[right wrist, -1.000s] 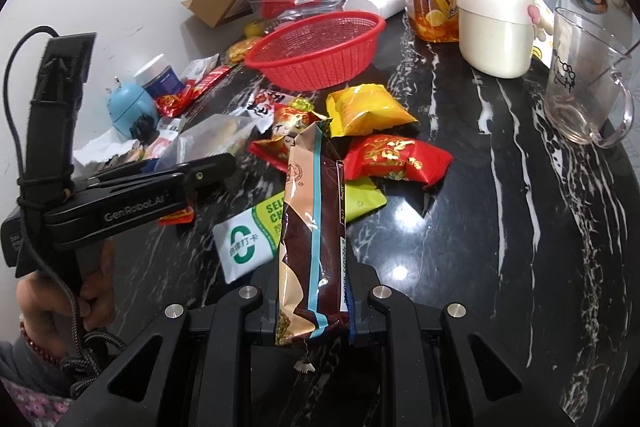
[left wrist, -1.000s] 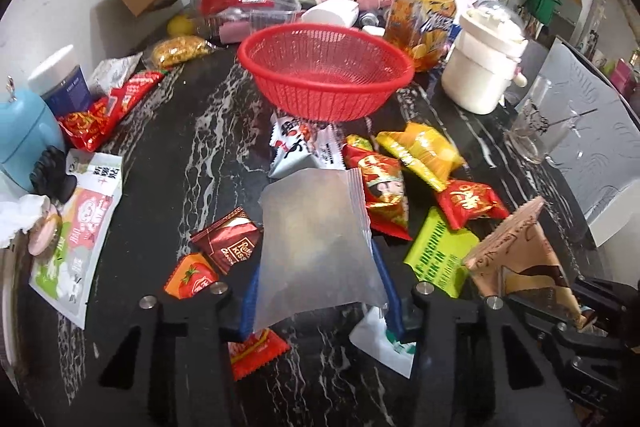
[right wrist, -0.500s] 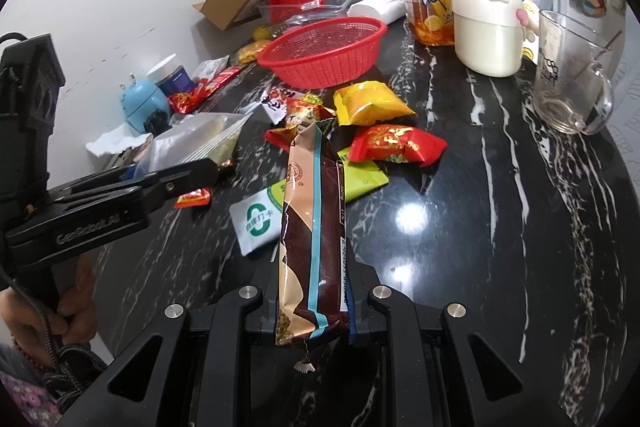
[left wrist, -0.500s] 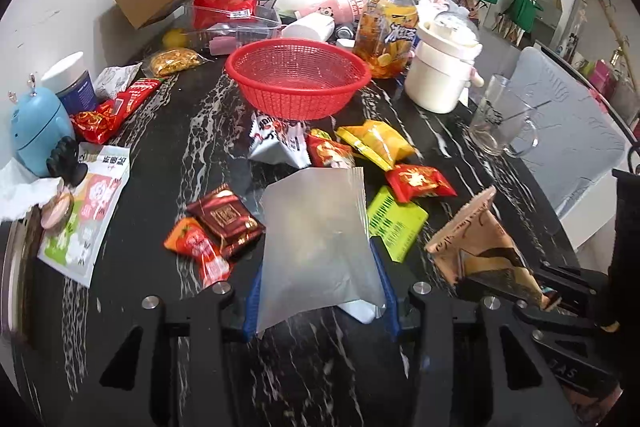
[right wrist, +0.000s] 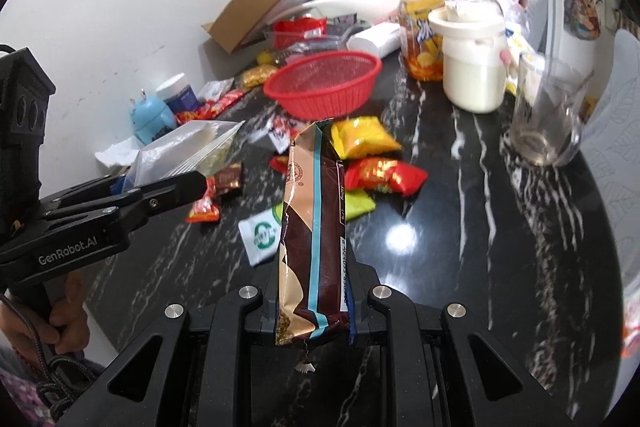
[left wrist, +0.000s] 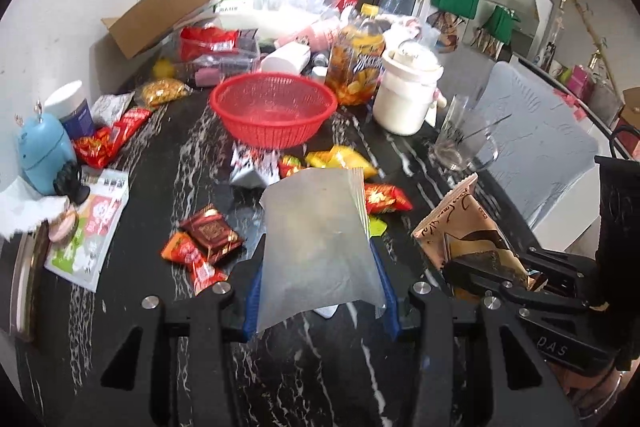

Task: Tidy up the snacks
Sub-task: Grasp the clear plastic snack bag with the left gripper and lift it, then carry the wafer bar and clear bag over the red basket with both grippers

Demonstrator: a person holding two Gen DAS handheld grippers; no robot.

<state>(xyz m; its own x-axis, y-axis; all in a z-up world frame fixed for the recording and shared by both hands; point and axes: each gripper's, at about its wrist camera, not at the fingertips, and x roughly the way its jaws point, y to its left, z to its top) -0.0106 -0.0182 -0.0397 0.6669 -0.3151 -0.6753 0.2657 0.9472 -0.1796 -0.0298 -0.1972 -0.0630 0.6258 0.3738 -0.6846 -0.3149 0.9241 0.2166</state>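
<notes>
Snacks: left gripper [left wrist: 320,291] grips silver pouch [left wrist: 316,239], right gripper [right wrist: 314,311] brown packet [right wrist: 314,227]

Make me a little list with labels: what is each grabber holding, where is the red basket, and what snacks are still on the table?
left gripper: shut on a clear zip bag, lifted above the table
right gripper: shut on a brown and gold snack packet, held up lengthwise
red basket: on the black marble table, looks empty
loose snacks: yellow packet, red packet, green packet, white and green sachet
behind basket: orange drink bottle, white jar
</notes>
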